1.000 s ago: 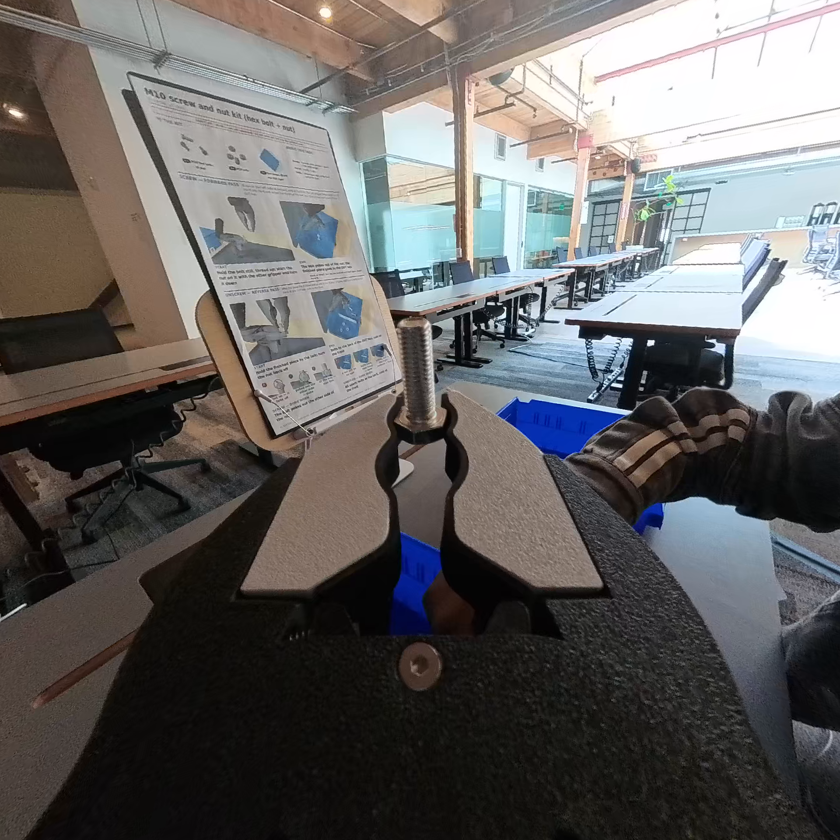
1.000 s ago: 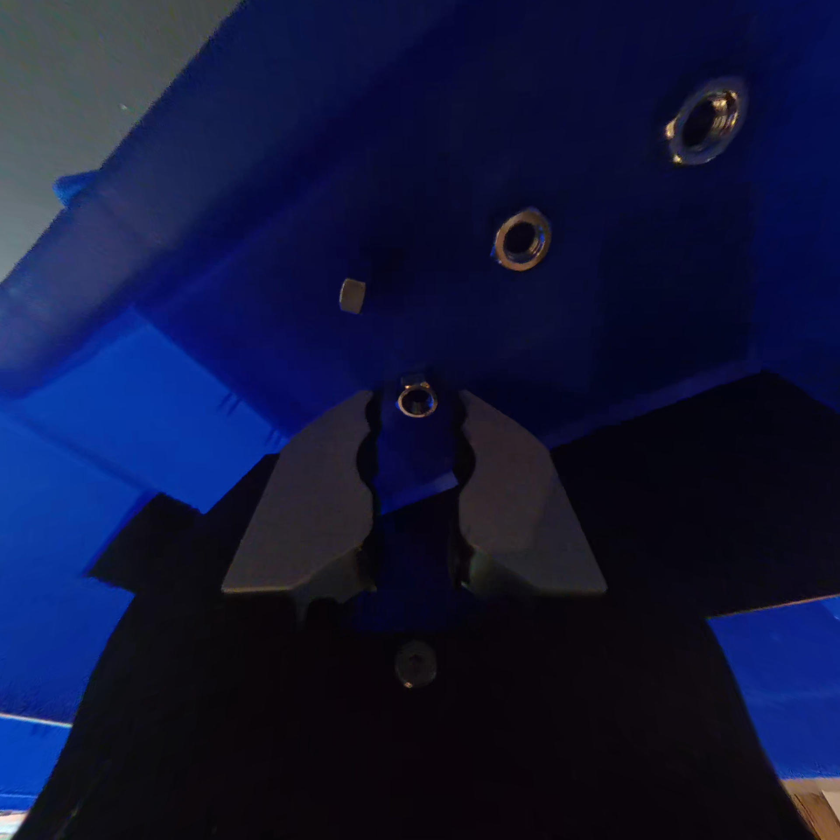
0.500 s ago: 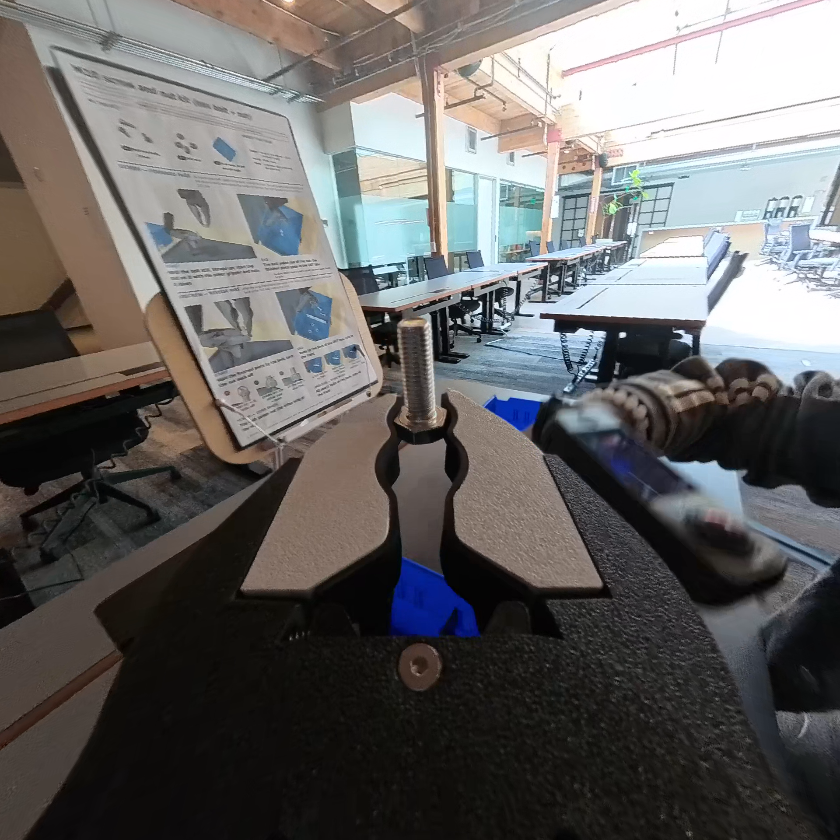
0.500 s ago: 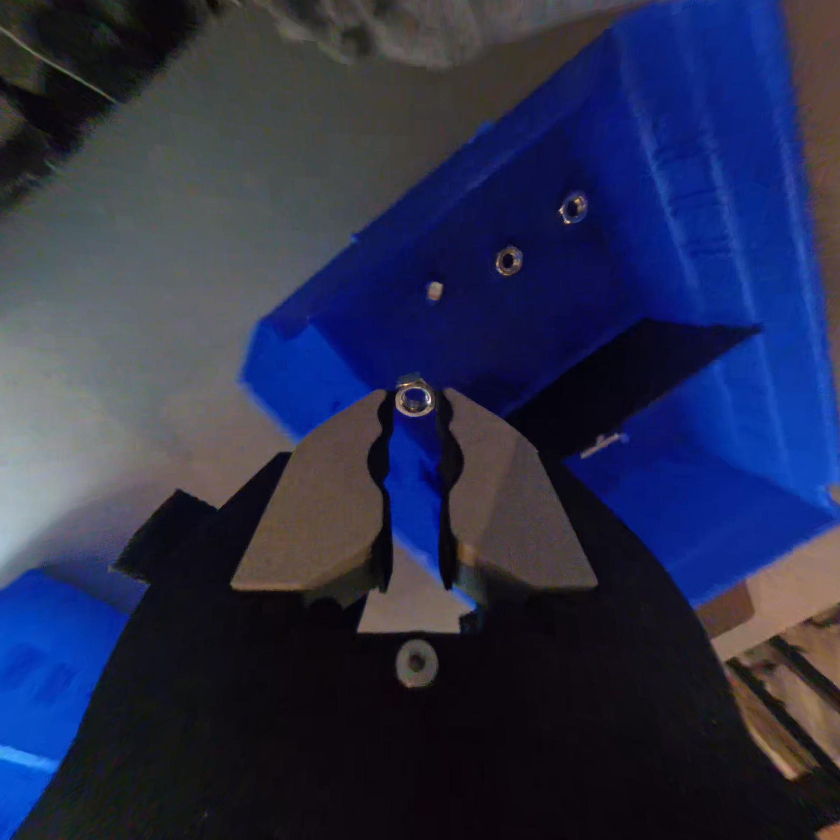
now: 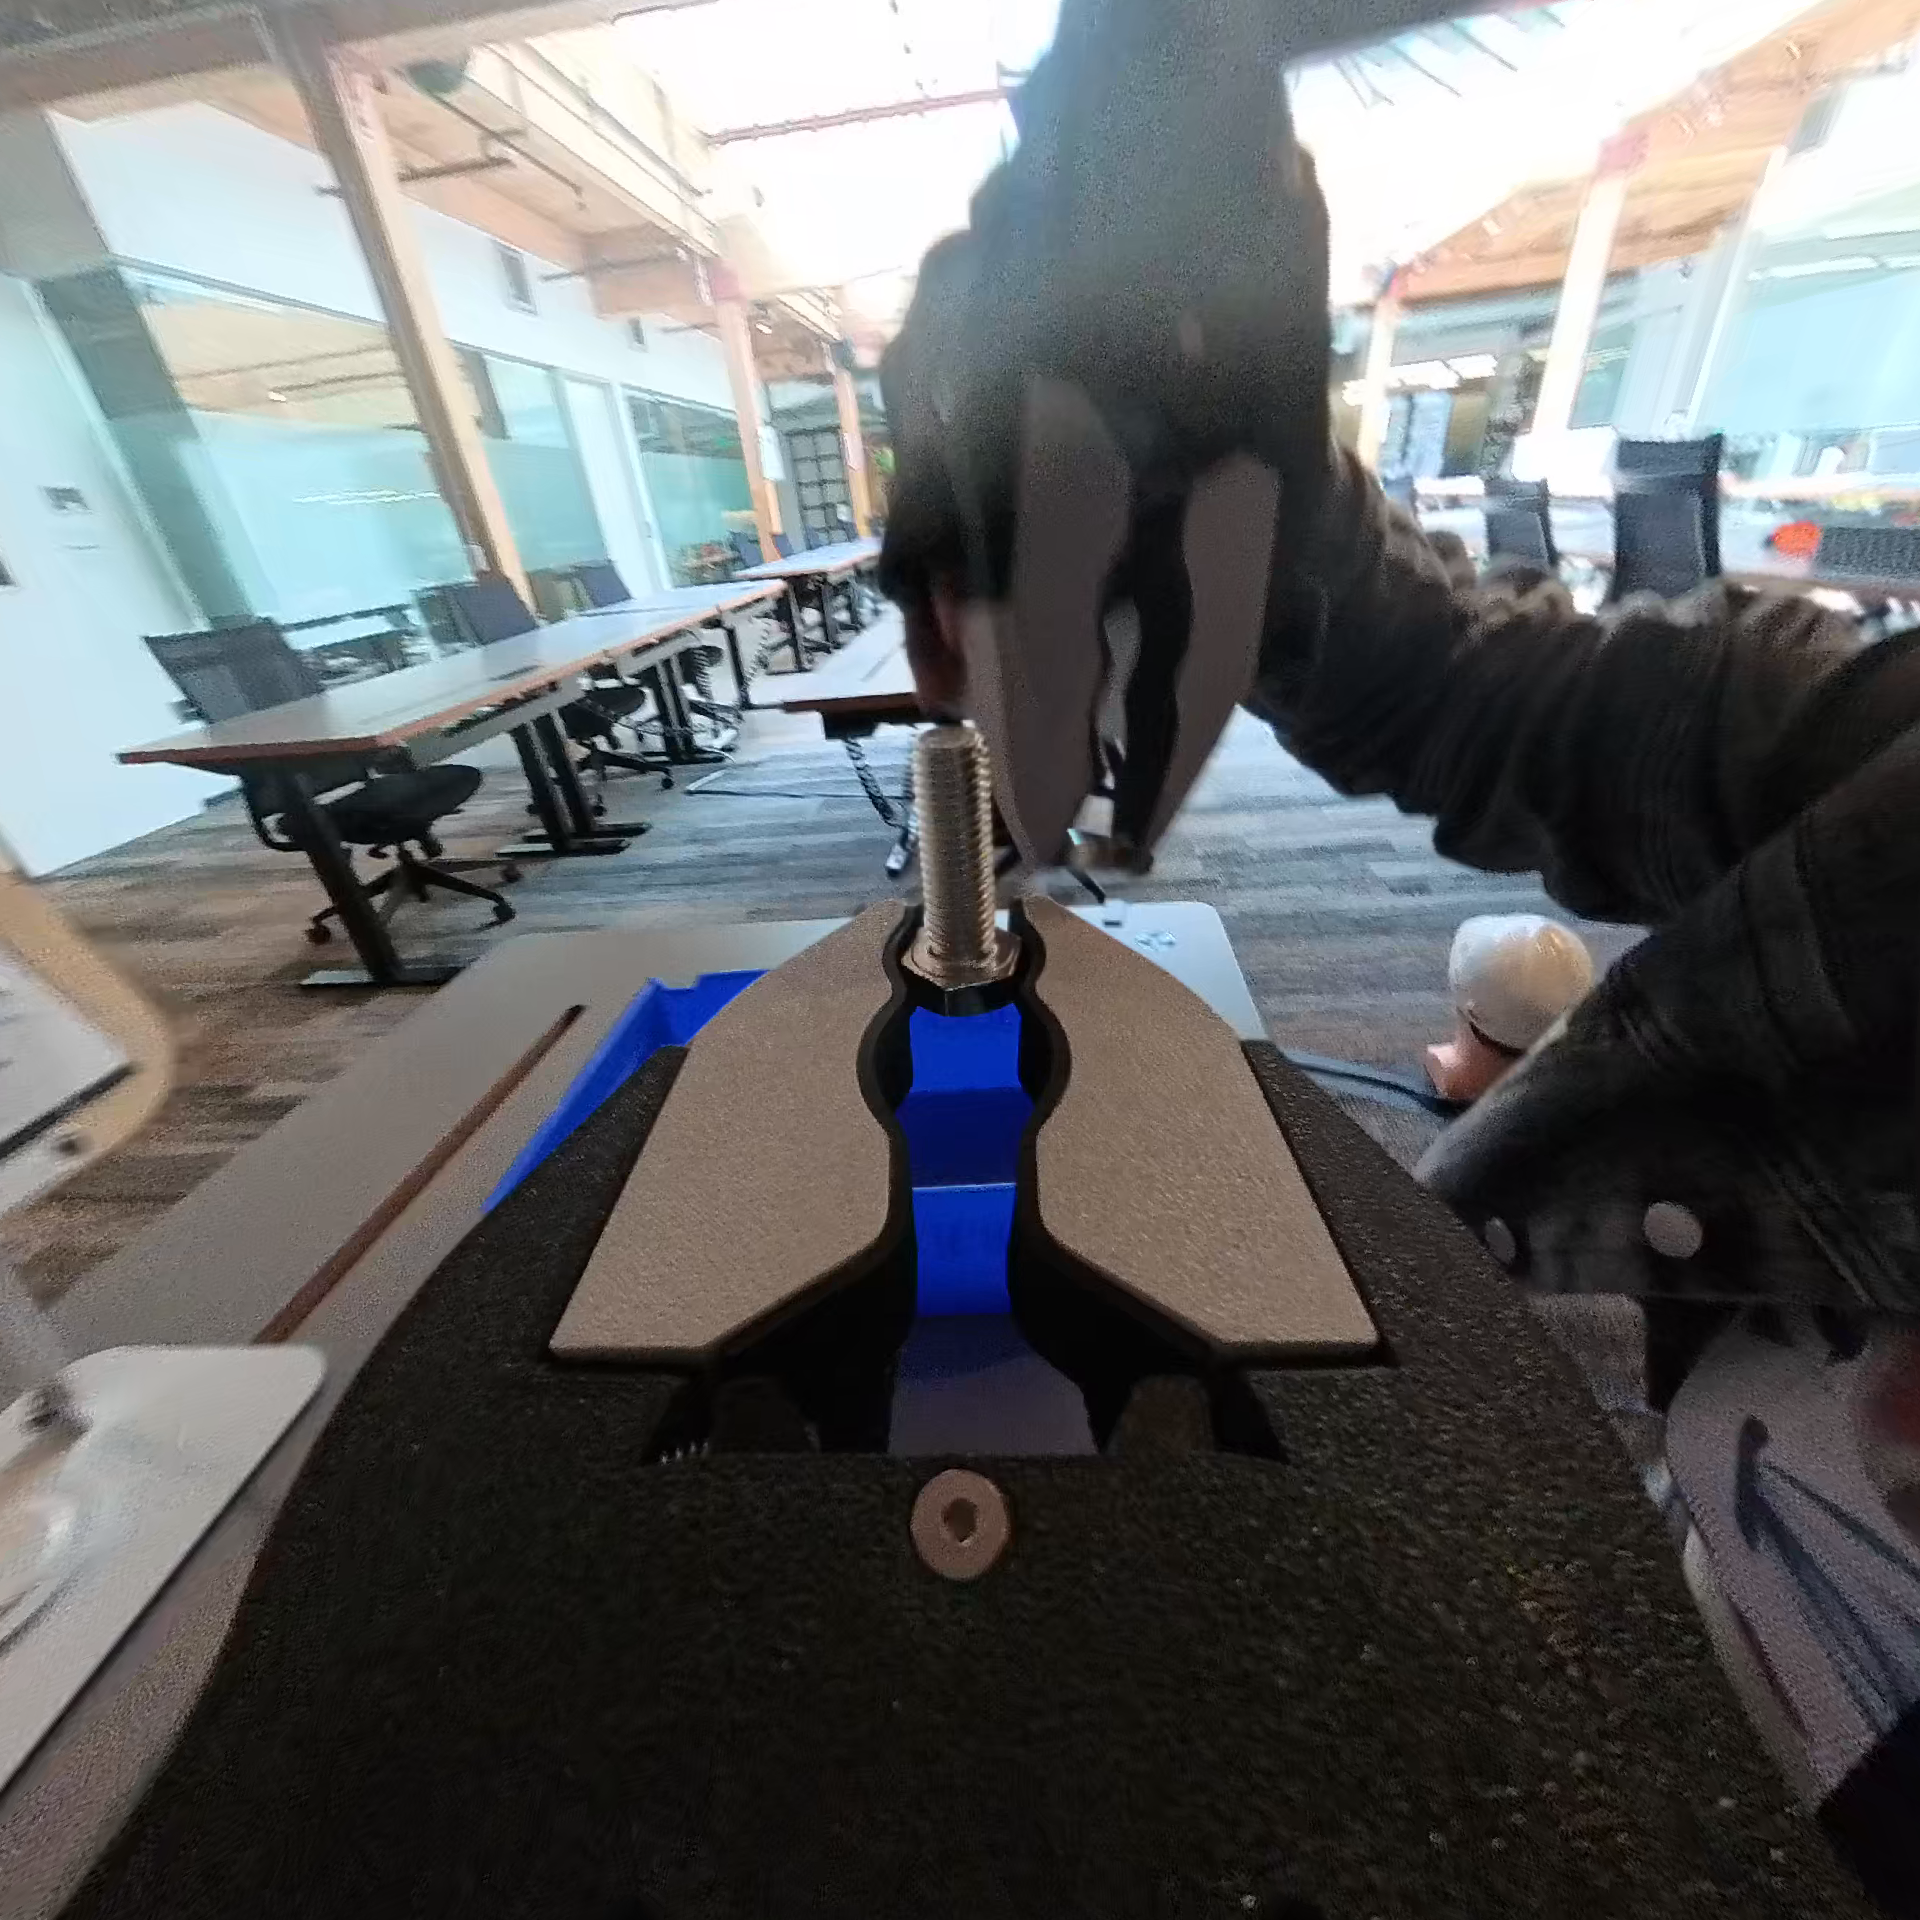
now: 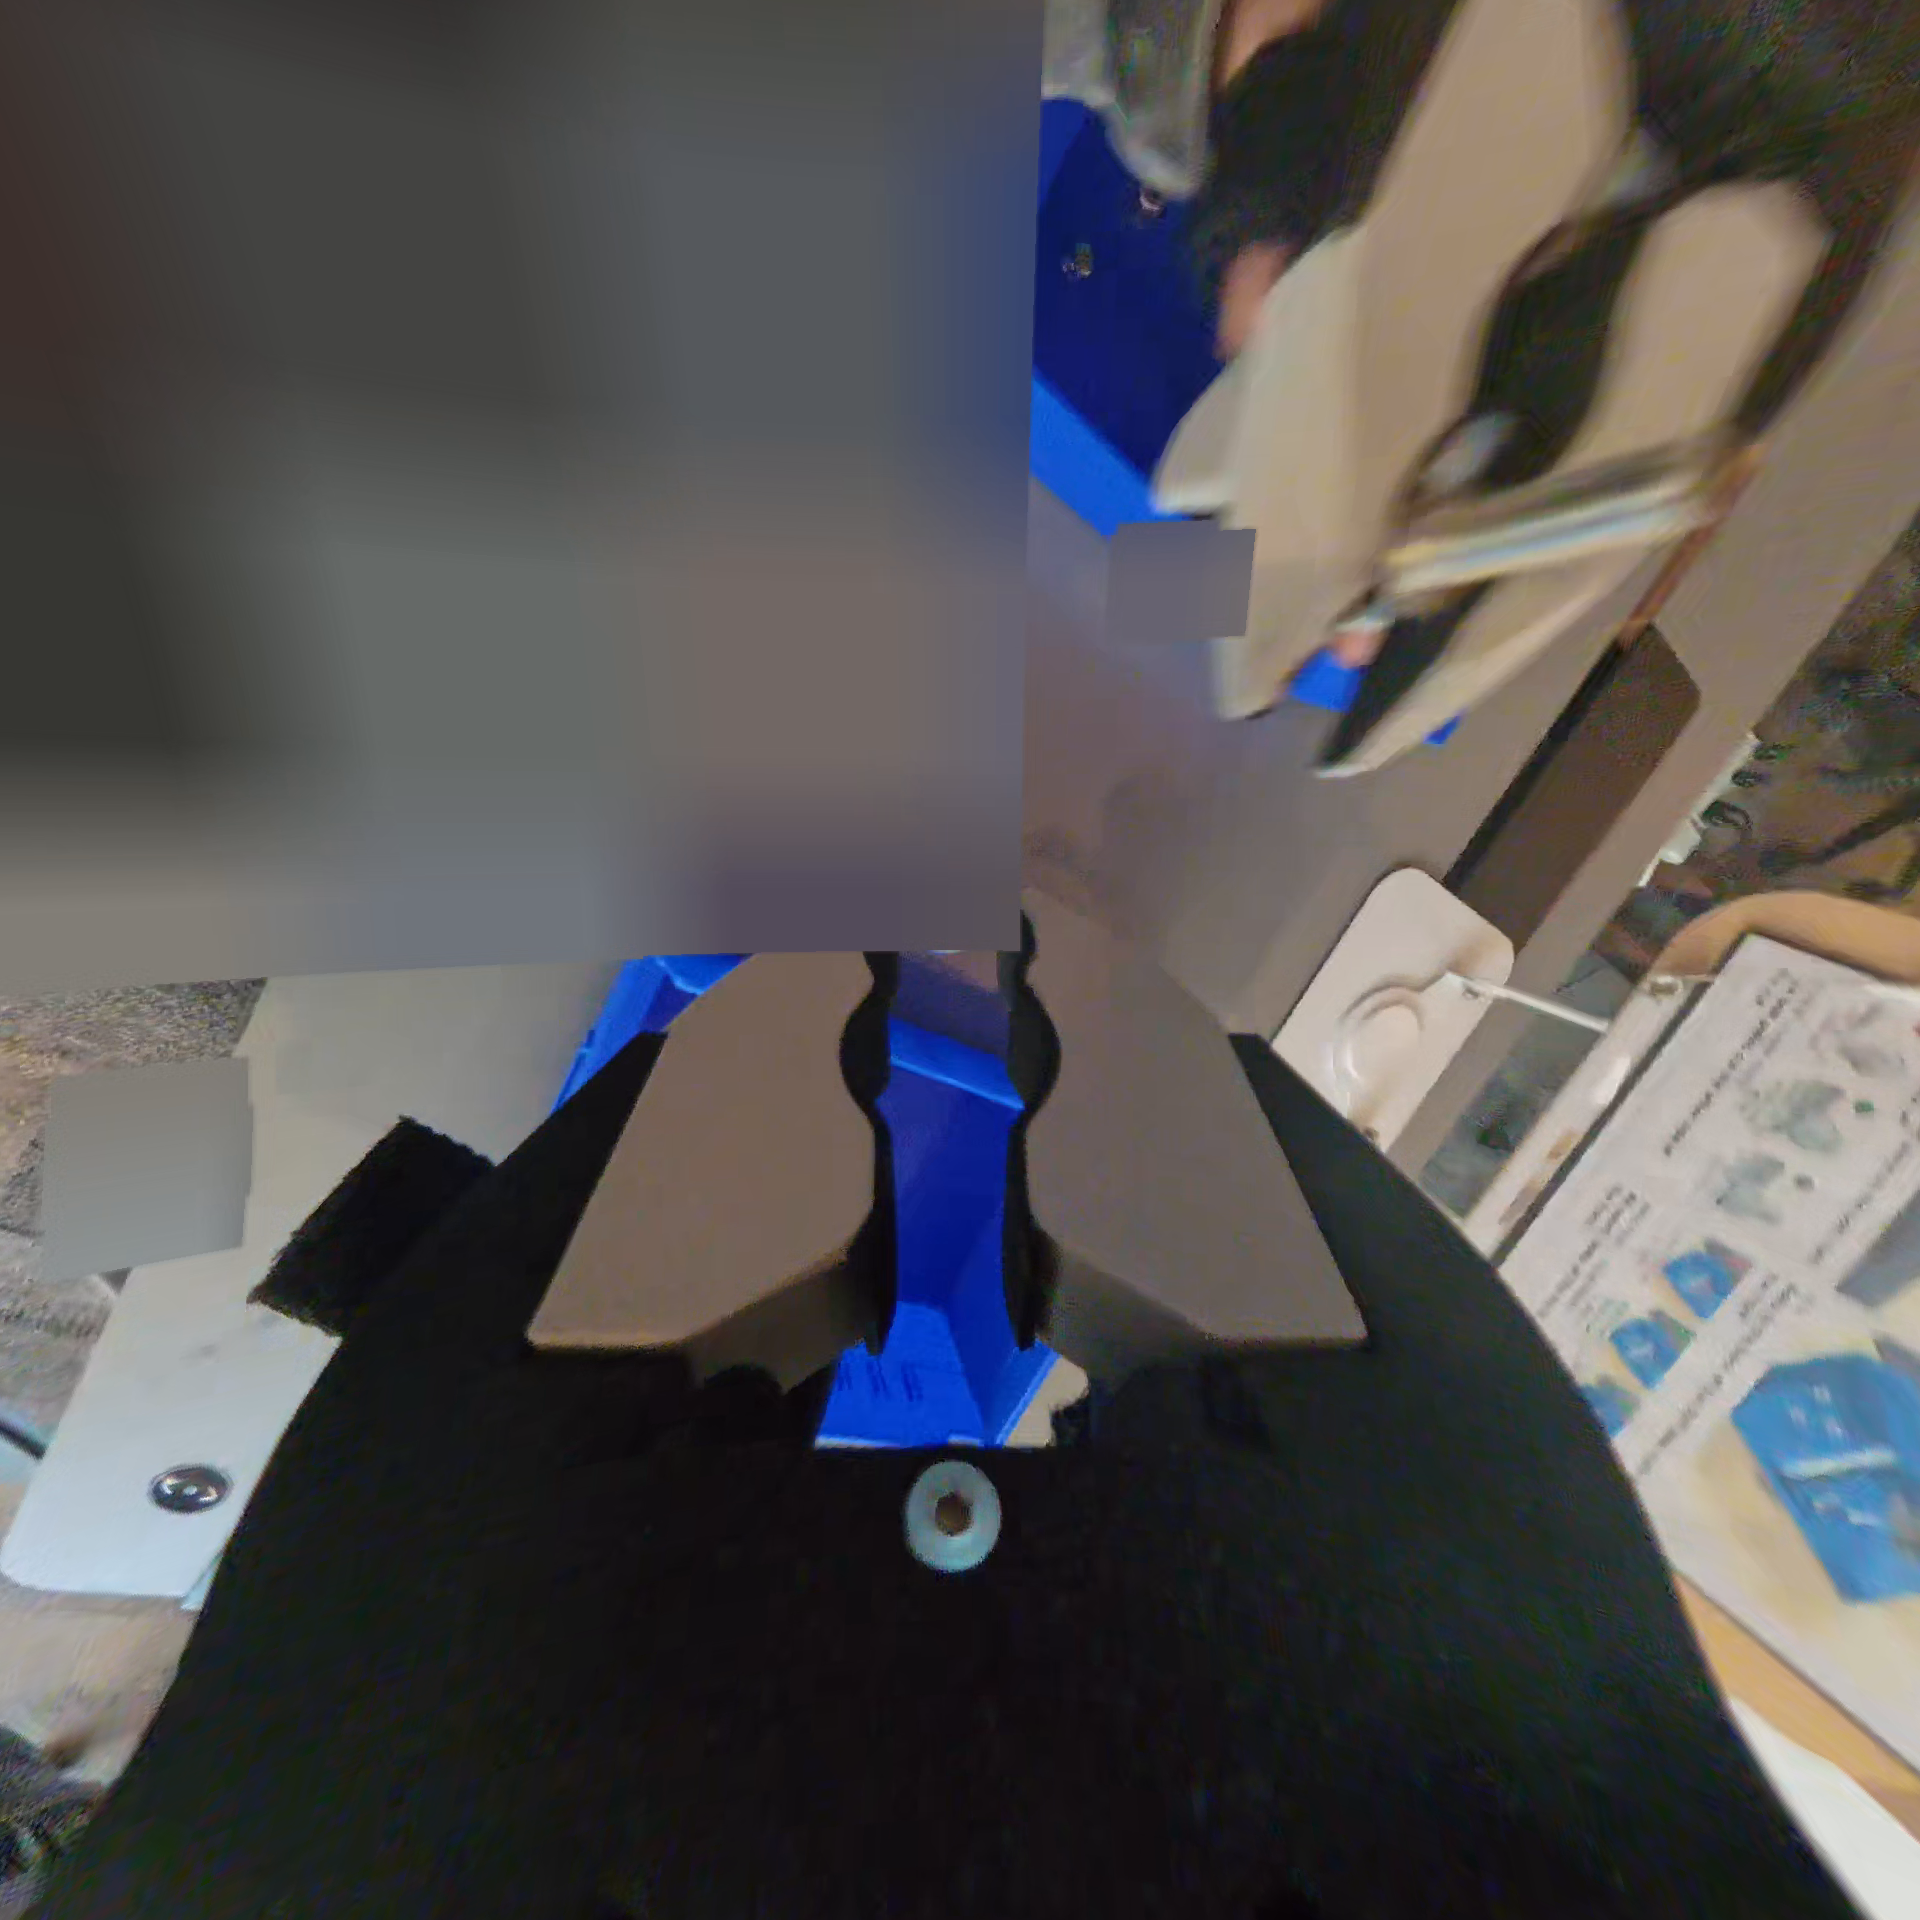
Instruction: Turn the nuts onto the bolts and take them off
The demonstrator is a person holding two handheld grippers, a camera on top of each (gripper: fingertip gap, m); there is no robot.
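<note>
My left gripper (image 5: 958, 940) is shut on the hex head of a steel bolt (image 5: 951, 831), which stands upright with its threaded shank up. My right gripper (image 5: 1091, 842) comes down from above, fingers pointing down, its tips just right of the shank and about level with its lower half. A small shiny nut (image 5: 1086, 831) shows between those tips. In the right wrist view, my right gripper's tips (image 6: 951, 966) are partly under a blur patch and the nut is hidden. The left gripper (image 6: 1455, 468) and bolt (image 6: 1538, 520) show blurred at the upper right.
A blue bin (image 6: 1101, 364) holding loose nuts (image 6: 1081, 260) sits on the grey table (image 5: 436, 1091). The instruction sheet on its stand (image 6: 1714, 1195) is at the table's left edge in the left wrist view (image 5: 62, 1039). A dark sleeve (image 5: 1558, 727) reaches in from the right. The grippers' ends are close to 4 cm from one another.
My right gripper has lifted out of the blue bin with the nut and now hangs beside the bolt. My left gripper has swung right, so the sheet slid off to the left.
</note>
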